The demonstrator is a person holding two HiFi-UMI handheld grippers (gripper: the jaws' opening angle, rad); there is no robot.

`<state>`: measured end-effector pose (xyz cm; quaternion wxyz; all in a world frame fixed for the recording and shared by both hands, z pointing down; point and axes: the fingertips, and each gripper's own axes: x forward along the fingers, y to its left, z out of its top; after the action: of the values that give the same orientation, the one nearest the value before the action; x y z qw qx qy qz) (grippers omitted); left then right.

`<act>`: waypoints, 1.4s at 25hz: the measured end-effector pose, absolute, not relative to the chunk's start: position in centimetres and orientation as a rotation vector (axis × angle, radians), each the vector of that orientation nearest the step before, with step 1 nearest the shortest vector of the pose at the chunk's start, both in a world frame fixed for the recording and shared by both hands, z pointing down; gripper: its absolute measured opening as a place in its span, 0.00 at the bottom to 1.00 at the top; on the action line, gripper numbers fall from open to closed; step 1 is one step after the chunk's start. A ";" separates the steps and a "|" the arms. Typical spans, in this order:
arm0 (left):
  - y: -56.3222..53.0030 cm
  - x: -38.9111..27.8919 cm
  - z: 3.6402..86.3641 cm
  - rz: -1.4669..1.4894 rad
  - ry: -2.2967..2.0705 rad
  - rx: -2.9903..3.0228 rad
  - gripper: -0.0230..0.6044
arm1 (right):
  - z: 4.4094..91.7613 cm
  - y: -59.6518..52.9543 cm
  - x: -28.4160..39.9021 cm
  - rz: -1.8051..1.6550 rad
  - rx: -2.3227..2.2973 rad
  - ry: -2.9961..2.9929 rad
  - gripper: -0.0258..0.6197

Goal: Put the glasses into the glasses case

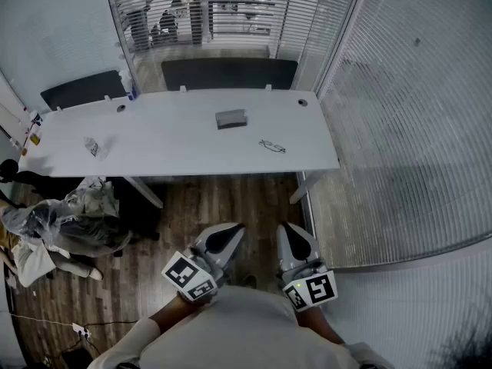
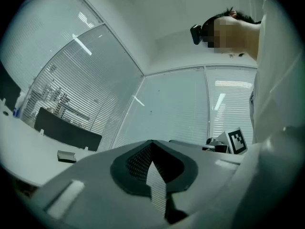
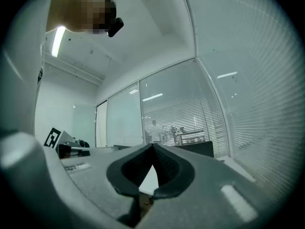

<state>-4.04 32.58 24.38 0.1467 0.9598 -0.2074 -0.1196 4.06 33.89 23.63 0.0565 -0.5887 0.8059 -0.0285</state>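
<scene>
Approach not yet begun — both grippers are held low by the body, well apart from the white surface (image 1: 154, 129). At its left end lies a small packet (image 1: 92, 147); it is no part of the task, so leave it alone. Left gripper (image 1: 229, 235): jaws pressed together, nothing between them, pointing toward the surface. Ahead of it, near the middle of the surface, the grey glasses case (image 1: 231, 118) lies flat; from this far I cannot tell whether its lid is up. To the right of the case and nearer the front edge are the glasses (image 1: 272, 146), a thin dark frame near the case but not touching it. Right gripper (image 1: 292, 235): jaws closed tip to tip, empty. Judgement for the step: get close to the surface first, and spread both pairs of jaws before reaching in. The left gripper suits steadying or opening the case, and the right suits the glasses. The frame looks light and likely to skid — come in low and pinch the bridge or a temple arm, not a lens.
</scene>
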 end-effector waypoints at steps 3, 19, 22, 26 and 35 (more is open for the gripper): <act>32.5 -3.6 24.4 -0.342 -0.589 2.764 0.03 | 23.5 33.8 4.3 -0.077 -1.783 2.450 0.04; 32.6 -2.0 24.2 -0.329 -0.603 2.773 0.03 | 23.1 34.3 5.8 -0.062 -1.762 2.437 0.04; 32.9 -1.0 24.3 -0.332 -0.622 2.770 0.03 | 23.3 34.6 7.0 -0.083 -1.742 2.439 0.04; 33.7 0.3 25.0 -0.336 -0.655 2.741 0.03 | 23.6 35.4 8.3 -0.097 -1.721 2.454 0.04; 32.4 1.9 25.3 -0.341 -0.669 2.728 0.03 | 24.7 33.7 10.3 -0.121 -1.741 2.469 0.04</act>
<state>1.92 32.44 25.33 0.1555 0.9524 -0.2337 -0.1191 10.30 33.74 24.66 0.0591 -0.5748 0.8152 -0.0399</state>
